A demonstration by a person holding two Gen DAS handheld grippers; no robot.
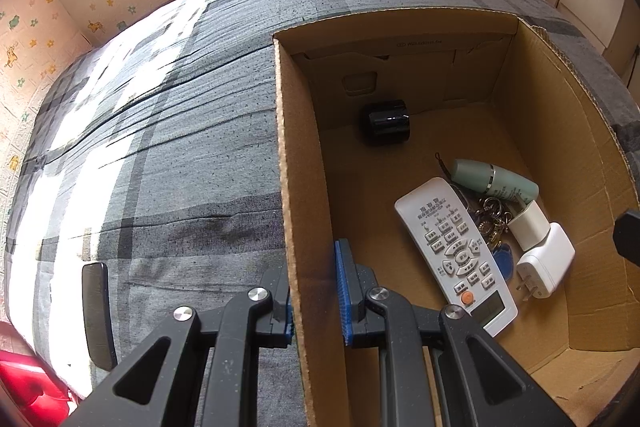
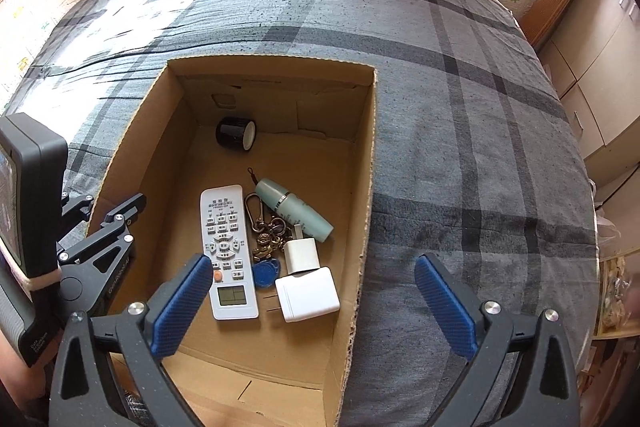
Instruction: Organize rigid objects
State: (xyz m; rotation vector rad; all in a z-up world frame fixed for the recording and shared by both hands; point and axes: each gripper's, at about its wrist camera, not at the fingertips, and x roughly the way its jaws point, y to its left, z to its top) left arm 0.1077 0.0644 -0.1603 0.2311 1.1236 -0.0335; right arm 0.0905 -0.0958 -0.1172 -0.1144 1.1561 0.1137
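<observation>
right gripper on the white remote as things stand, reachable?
Probably yes. The right gripper is open above the topless cardboard box, and the white remote lies face up below with nothing on it. The keyring crowds one long edge, so a clean pinch may be tight.

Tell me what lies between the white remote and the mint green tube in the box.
A bunch of keys on a carabiner lies between the remote and the tube, seen best in the right wrist view.

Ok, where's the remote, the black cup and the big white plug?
remote point(image 2: 226, 247): right wrist view, on its buttons.
black cup point(image 2: 232, 135): right wrist view, on its shiny side.
big white plug point(image 2: 308, 293): right wrist view, on its flat body.
</observation>
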